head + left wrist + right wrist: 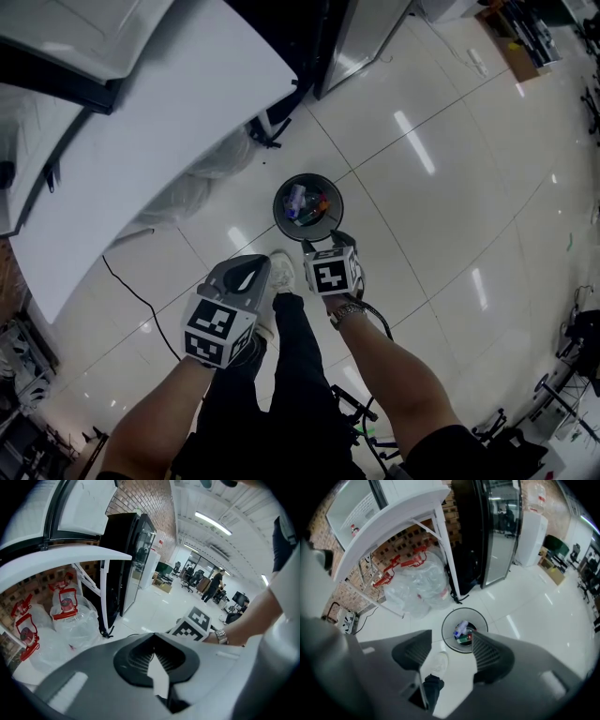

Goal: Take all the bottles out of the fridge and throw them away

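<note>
A glossy white tiled floor (450, 187) spreads beneath a white surface (159, 122) and a black glass-door fridge (487, 531). A round dark trash bin (278, 220) stands on the floor, a bottle (461, 628) lying among other litter inside. The right claw (451, 641) hangs above the bin's near rim, jaws wide apart and empty. The left claw (153, 639), beside it, is closed on nothing.

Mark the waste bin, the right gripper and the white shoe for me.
waste bin (276, 208), head view, left edge of its rim.
right gripper (451, 641), right gripper view, midway between its open fingertips.
white shoe (281, 273), head view, middle of its upper.
</note>
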